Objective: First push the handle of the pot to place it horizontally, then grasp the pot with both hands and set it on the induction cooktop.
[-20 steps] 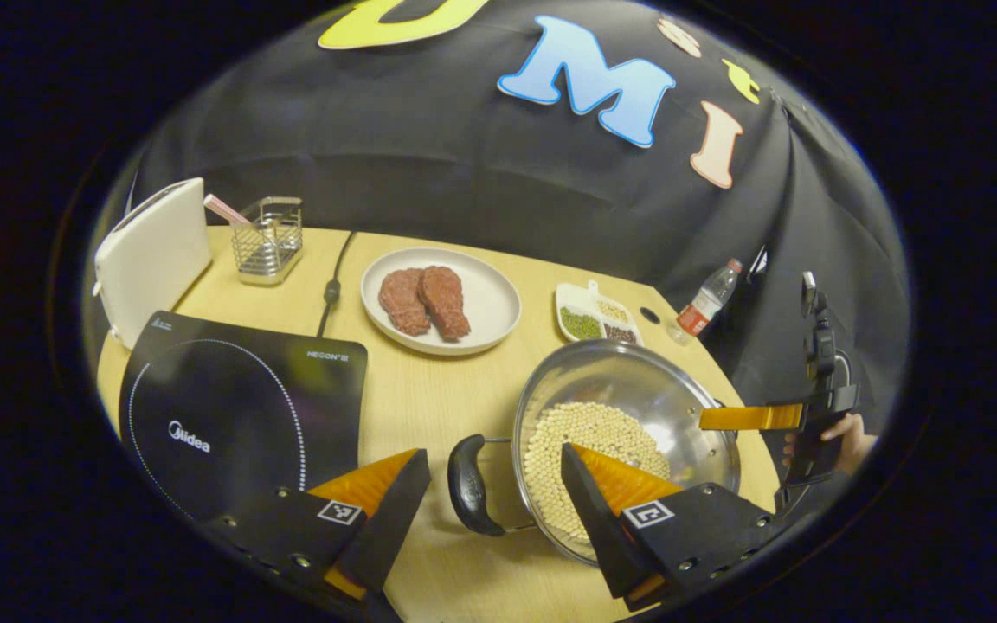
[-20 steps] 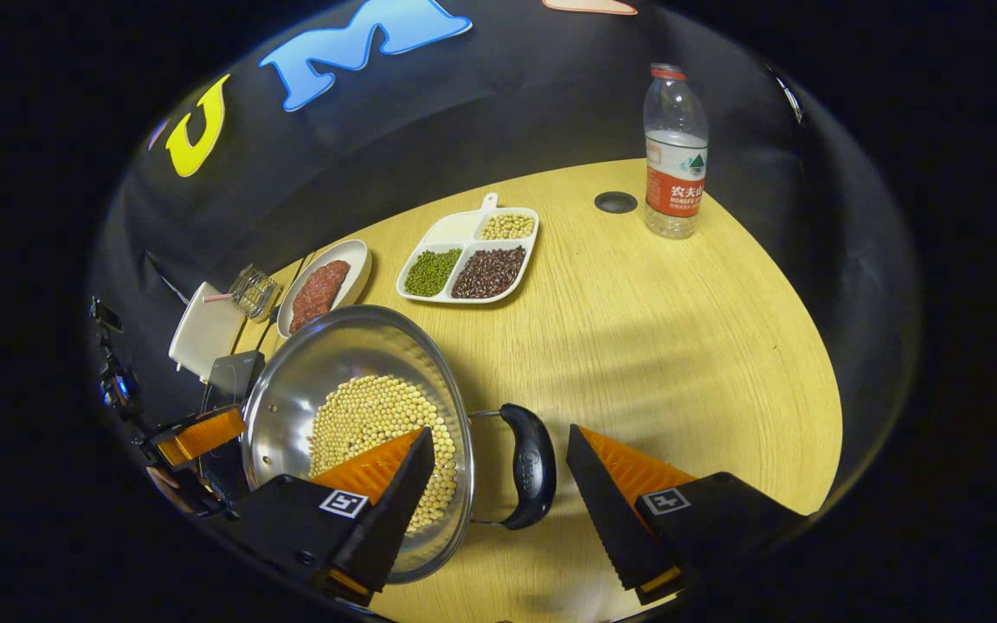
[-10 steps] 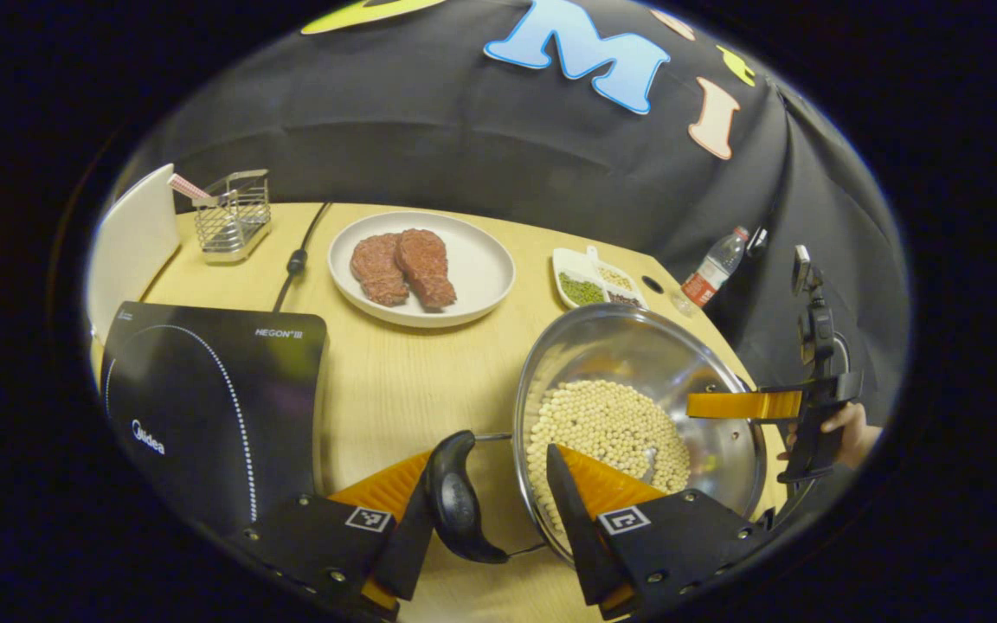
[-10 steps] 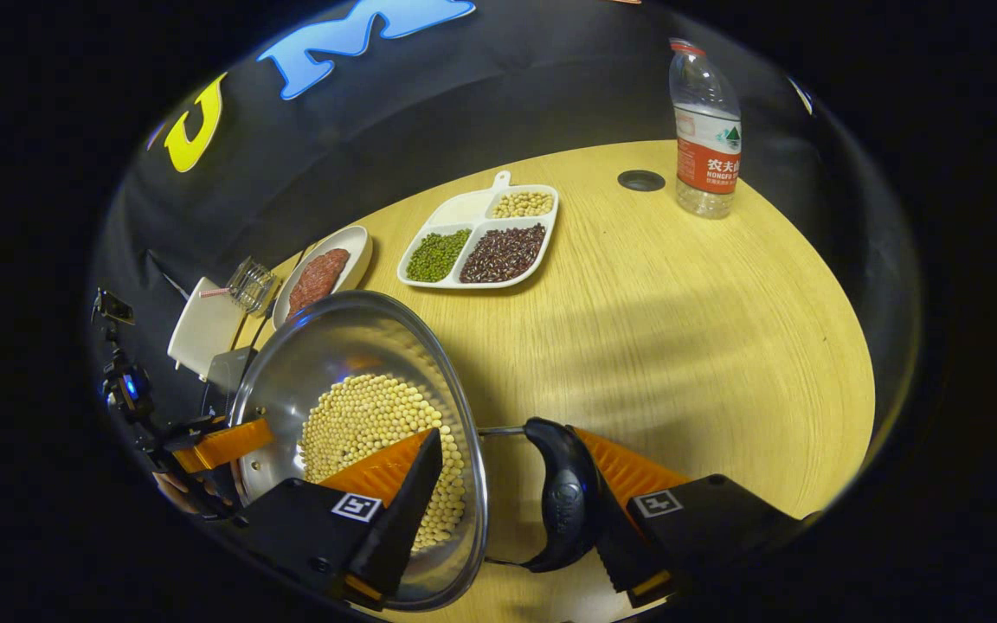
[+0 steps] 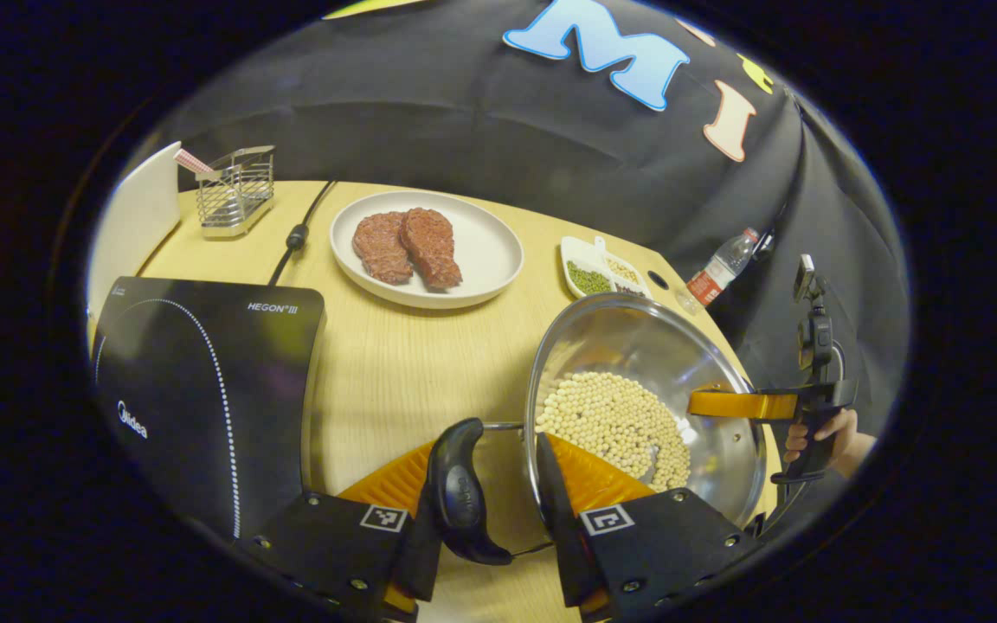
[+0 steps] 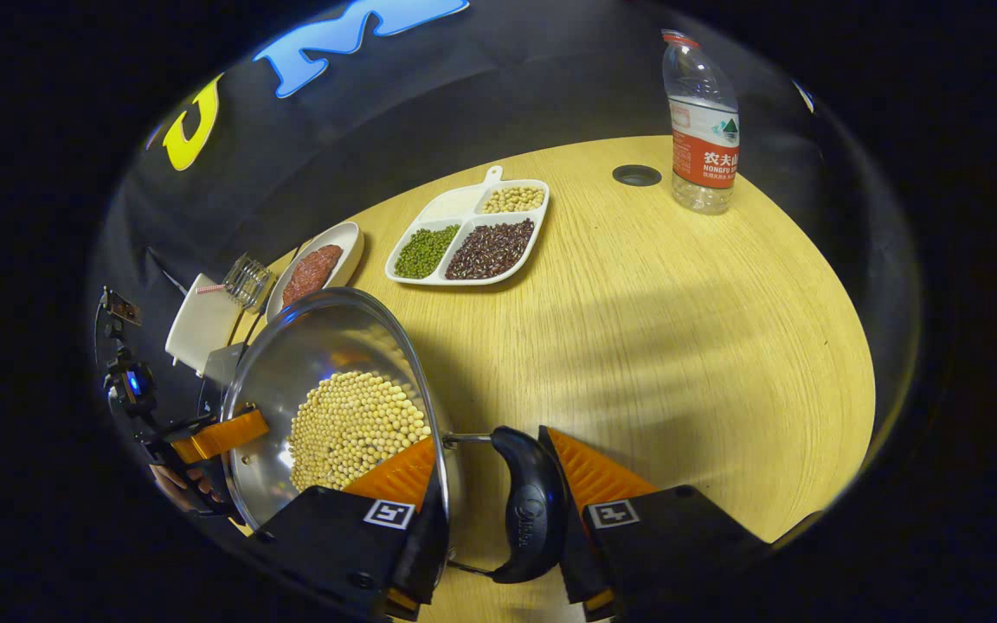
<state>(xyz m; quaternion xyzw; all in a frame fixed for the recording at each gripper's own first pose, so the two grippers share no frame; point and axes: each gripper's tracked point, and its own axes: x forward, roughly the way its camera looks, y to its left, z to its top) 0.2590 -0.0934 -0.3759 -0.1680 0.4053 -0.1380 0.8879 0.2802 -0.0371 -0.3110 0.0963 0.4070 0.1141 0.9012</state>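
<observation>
Both pot handles lie level and each tool, my left tool (image 5: 494, 510) and right tool (image 6: 498, 510), is clamped on a handle, but the pot (image 5: 637, 346) of soybeans sits on the counter (image 6: 680, 329), beside the induction cooktop (image 5: 204, 389).

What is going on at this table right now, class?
A person holds a gripper in each hand and is taking hold of a steel pot of pale beans. The left gripper straddles one black handle and the pot's rim; the right gripper does the same at the other handle. The pot sits on the table, beside the cooktop.
</observation>
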